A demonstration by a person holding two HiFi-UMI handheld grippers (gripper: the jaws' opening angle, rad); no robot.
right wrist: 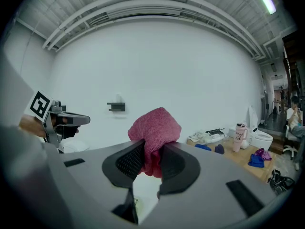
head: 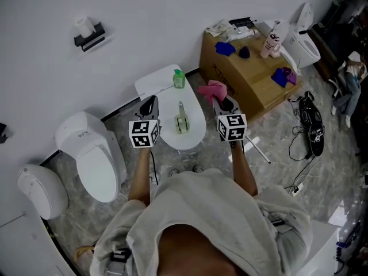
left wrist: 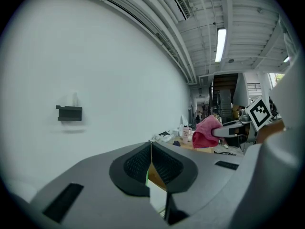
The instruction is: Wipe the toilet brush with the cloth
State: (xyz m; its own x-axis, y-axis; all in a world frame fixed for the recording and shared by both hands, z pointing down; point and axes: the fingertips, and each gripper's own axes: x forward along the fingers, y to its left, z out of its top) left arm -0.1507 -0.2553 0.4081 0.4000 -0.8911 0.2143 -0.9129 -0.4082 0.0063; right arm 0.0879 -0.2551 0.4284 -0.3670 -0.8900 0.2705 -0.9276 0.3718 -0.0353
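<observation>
The right hand-held gripper (right wrist: 151, 157) is clamping a bunched pink cloth (right wrist: 155, 128) between its jaws and is hanging just off the right edge of the white toilet lid (head: 195, 135). The left hand-held gripper (left wrist: 151, 146) is hovering by the lid's left edge with its jaws pressed together on nothing. The toilet brush (head: 181, 119) is lying lengthwise at the middle of the lid, untouched, with a green bottle (head: 179, 78) standing near the back edge. To wipe well, the left gripper is likely needing to part its jaws and pin the brush handle first, so the cloth is dragging along the brush rather than pushing it off the lid.
</observation>
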